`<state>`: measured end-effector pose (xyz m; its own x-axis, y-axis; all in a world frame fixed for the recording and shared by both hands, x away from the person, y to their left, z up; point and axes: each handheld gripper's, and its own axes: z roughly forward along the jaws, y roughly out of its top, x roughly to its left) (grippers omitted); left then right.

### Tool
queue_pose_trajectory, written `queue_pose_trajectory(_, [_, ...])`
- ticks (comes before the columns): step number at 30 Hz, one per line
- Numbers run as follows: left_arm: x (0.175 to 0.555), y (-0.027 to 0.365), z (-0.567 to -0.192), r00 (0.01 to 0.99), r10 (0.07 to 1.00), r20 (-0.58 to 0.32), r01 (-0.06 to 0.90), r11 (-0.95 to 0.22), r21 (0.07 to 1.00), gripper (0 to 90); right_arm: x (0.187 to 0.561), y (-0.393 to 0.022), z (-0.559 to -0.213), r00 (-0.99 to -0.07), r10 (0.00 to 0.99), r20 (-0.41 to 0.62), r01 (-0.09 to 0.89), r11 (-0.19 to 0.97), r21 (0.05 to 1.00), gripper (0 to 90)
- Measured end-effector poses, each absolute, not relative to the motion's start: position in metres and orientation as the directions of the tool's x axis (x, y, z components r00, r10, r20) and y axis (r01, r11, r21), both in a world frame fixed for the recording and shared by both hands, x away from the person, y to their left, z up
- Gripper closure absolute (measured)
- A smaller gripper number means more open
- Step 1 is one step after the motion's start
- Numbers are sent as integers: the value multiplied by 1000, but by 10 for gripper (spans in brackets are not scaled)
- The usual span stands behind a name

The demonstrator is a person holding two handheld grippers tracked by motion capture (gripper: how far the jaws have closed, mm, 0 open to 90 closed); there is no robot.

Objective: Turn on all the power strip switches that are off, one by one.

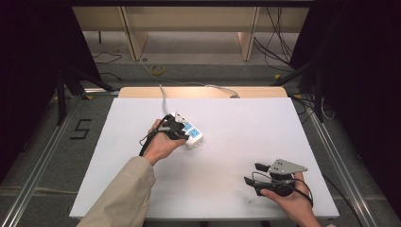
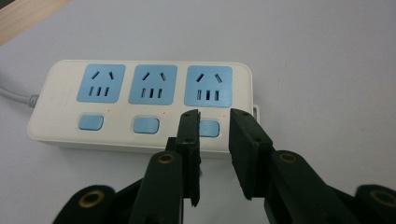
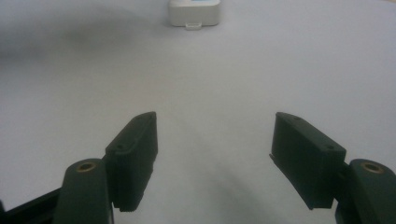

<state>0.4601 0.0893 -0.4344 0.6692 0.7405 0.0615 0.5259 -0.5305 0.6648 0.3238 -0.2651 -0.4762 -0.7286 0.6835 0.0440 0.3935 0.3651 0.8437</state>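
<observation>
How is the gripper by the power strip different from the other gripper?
The left hand-held gripper has its jaws a narrow gap apart, while the right hand-held gripper has its jaws spread wide. The left one is right over the power strip, its tips either side of a blue switch; the right one sits far from the strip, over bare white table. Both have black jaws, hold nothing, and are held in a hand.

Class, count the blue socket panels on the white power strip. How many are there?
3, in a row along the white plastic power strip: left blue socket panel, middle one, right one, each above a blue switch.
</observation>
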Motion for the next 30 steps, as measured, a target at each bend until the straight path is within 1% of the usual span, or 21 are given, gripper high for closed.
queue_pose_trajectory(5, [455,93,-431,669,742,51,523,-518,676,637,324,-265,-476,-728,684,43,394,366,843,323])
queue_pose_trajectory(6, [454,94,-430,665,745,48,522,-511,683,607,324,-265,-476,-728,684,42,393,366,844,323])
queue_pose_trajectory(7, [452,95,-429,663,747,44,522,-504,688,607,324,-265,-476,-728,684,42,393,366,844,323])
queue_pose_trajectory(9, [450,98,-429,660,750,45,520,-500,692,565,324,-265,-476,-728,684,43,394,367,842,323])
queue_pose_trajectory(17, [440,110,-430,648,760,46,526,-491,694,417,324,-264,-477,-727,685,47,397,364,842,323])
queue_pose_trajectory(20, [436,115,-431,652,757,41,528,-492,692,390,324,-264,-477,-727,685,46,398,366,841,323])
queue_pose_trajectory(25, [428,122,-434,644,765,21,538,-472,699,381,325,-264,-477,-728,684,45,396,367,842,323])
queue_pose_trajectory(30, [421,128,-438,641,768,18,537,-465,703,353,325,-265,-477,-729,683,47,397,366,841,323])
